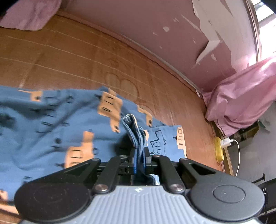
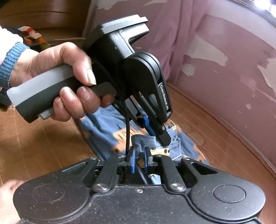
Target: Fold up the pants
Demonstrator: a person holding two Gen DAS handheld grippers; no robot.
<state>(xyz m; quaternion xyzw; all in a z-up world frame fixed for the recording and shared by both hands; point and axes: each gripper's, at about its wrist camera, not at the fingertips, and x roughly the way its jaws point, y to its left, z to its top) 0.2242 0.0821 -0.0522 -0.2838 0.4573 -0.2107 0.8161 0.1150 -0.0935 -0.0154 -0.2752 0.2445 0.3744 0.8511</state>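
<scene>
Blue pants (image 1: 57, 124) printed with tan trucks lie spread over the brown wooden surface (image 1: 69, 56), mostly to the left in the left wrist view. My left gripper (image 1: 139, 155) is shut on a bunched fold of the pants' edge, which sticks up between its fingers. In the right wrist view my right gripper (image 2: 139, 160) is shut on another bunch of the pants (image 2: 103, 125). The left gripper (image 2: 155, 132), held by a person's hand (image 2: 69, 82), hangs just above and beyond it, tips down on the same cloth.
A pink wall (image 1: 155, 25) with peeling paint runs behind the surface. Pink cloth (image 1: 241, 96) is piled at the right, more at the upper left (image 1: 29, 13). A white charger (image 1: 226, 143) with a cable sits on a yellow socket strip (image 1: 219, 149) at the right edge.
</scene>
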